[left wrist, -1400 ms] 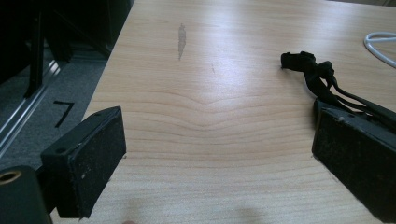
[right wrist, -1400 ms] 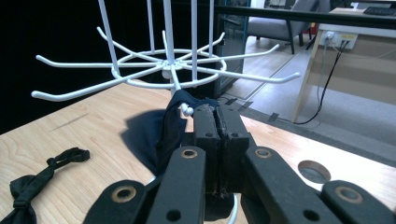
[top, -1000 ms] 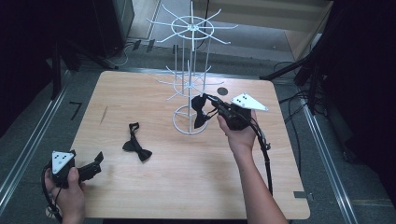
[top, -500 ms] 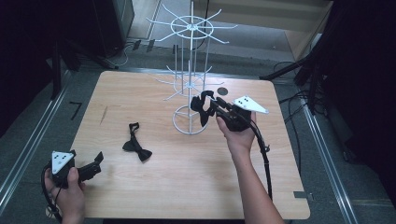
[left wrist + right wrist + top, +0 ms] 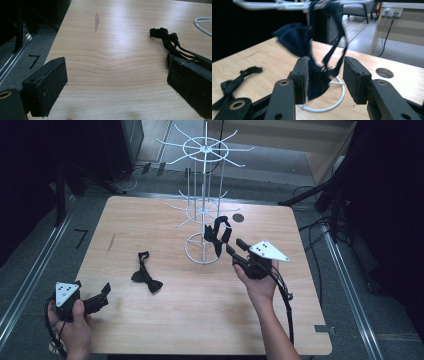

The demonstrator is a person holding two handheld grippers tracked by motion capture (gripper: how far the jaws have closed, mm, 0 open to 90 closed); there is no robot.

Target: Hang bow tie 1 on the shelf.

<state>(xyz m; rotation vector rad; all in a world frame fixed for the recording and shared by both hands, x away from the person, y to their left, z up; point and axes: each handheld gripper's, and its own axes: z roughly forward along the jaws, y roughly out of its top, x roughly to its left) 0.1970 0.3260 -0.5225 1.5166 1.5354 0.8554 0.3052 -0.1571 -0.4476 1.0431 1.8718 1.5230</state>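
Note:
A dark bow tie (image 5: 218,233) hangs by its strap from a low arm of the white wire rack (image 5: 204,195). My right gripper (image 5: 231,247) sits just in front of it, a little to the right. In the right gripper view its jaws (image 5: 325,72) have just been opening; the bow tie (image 5: 297,37) dangles between and beyond them, not pinched by either pad. A second black bow tie (image 5: 146,279) lies flat on the table. My left gripper (image 5: 102,293) rests open at the near left corner, with that bow tie (image 5: 170,41) ahead of its right jaw.
The rack's round wire base (image 5: 202,251) stands on the wooden table (image 5: 175,320) near the back middle. A round cable hole (image 5: 238,218) sits behind it to the right. Cables trail from the right gripper across the table's right side.
The right gripper's jaws parted and let go of the hanging bow tie. The right hand drew back toward the near right and dropped a little. The left hand stayed put.

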